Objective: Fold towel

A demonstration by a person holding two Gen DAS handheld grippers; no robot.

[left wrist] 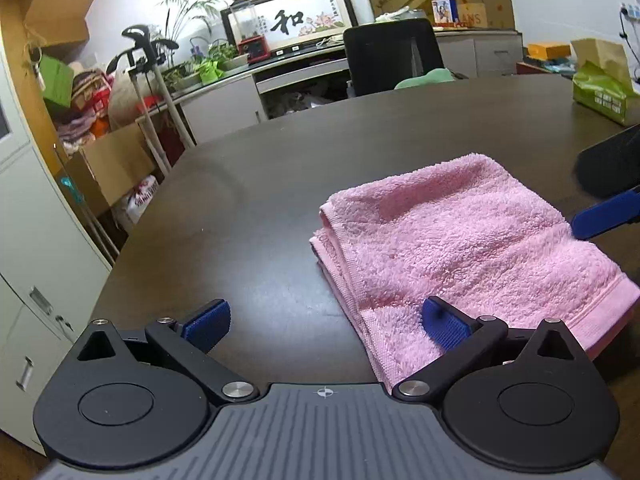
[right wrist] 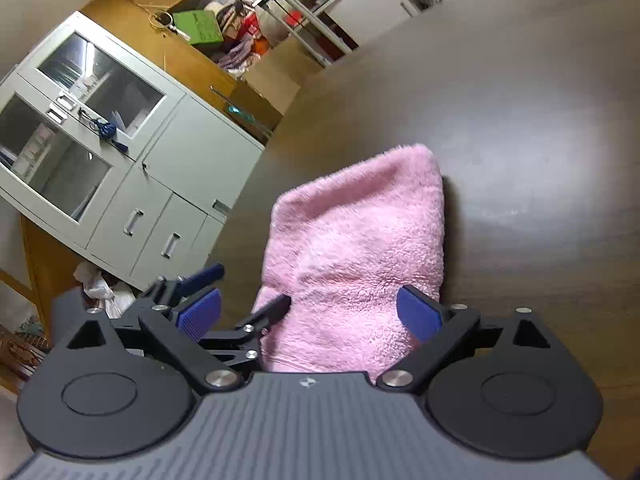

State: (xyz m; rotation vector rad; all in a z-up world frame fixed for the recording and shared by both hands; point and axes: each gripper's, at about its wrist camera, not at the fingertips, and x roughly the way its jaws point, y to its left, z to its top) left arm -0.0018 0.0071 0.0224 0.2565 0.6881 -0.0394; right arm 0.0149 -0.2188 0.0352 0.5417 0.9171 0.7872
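**Both grippers let go, one fold at risk**

Both pairs of fingers stand wide apart and hold nothing. On the left gripper, one blue pad hangs over the bare desk and the other sits over the near corner of the pink towel; whether it touches the cloth I cannot tell. The right gripper straddles the towel's near end, pads on either side of it, not pressing.

The towel lies folded in a thick stack on the dark desk, layered edges showing on its left side (the fold looks done, or nearly).

My worry is the withdrawal: a ribbed pad could catch the terry loops and drag the top layer, opening the fold. The other blue finger at the towel's far edge could nudge it too. The loose top layer may also slump on its own.
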